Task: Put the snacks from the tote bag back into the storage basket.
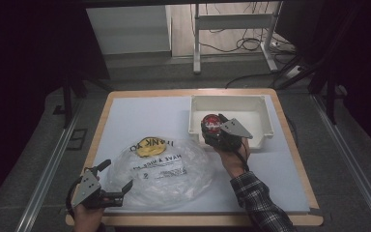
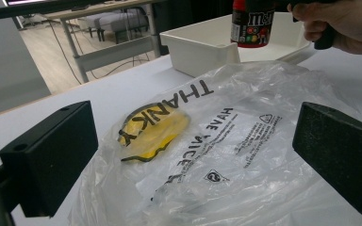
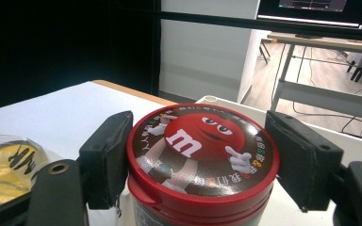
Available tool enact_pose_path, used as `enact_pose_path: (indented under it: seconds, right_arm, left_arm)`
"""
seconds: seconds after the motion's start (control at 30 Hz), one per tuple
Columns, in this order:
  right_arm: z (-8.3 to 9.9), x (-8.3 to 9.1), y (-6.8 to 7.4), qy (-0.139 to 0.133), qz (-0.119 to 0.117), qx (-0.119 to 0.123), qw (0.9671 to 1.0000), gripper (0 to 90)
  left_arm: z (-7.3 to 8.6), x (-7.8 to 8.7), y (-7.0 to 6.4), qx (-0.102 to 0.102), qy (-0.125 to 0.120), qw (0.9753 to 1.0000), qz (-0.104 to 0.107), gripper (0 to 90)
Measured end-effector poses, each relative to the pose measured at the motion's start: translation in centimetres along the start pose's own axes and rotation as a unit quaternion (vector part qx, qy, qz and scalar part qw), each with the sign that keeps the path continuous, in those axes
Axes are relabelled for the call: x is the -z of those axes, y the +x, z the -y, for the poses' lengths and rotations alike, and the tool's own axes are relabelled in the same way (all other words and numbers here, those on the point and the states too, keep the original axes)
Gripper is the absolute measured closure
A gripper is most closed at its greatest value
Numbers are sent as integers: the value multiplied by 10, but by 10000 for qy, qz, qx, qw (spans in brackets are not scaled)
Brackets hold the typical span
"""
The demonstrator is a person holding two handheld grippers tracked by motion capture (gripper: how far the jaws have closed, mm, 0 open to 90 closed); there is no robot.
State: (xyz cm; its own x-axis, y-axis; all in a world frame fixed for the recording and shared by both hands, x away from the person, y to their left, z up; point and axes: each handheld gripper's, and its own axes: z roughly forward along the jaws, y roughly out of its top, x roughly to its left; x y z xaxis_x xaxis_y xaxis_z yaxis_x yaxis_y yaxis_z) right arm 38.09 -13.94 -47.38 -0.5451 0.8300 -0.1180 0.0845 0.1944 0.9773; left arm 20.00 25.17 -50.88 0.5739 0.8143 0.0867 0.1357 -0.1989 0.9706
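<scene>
A red-lidded M&M's jar (image 1: 211,122) (image 3: 202,141) hangs upright over the front left corner of the white bin (image 1: 232,98). My right gripper (image 1: 211,126) (image 3: 198,155) is shut on it, one jaw on each side just under the lid. In the left gripper view the jar (image 2: 252,23) is clear of the bin's rim (image 2: 188,52). A crumpled clear plastic bag (image 1: 164,171) (image 2: 217,155) printed "THANK YOU" lies on the table, with something yellow (image 1: 147,147) (image 2: 155,132) inside it. My left gripper (image 1: 117,175) (image 2: 193,150) is open at the bag's near left edge, holding nothing.
A white mat (image 1: 140,116) covers the wooden table, with bare room at its far left and near right. The bin stands at the back right. Beyond the table are a metal table frame (image 1: 232,21), cables on the floor and dark surroundings.
</scene>
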Motion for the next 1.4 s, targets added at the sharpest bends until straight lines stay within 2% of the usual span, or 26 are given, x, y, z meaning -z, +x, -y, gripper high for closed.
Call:
enact_pose_path:
  seconds: [0.43, 1.4]
  right_arm:
    - [-1, -16, -7, -17, 16, -86, 10000, 269]
    - [12, -70, -27, 140, -50, -109, 9998, 269]
  left_arm:
    - [0, 0, 0, -4, -4, 10000, -4, 6]
    - [0, 1, 2, 15, -22, 10000, -18, 6]
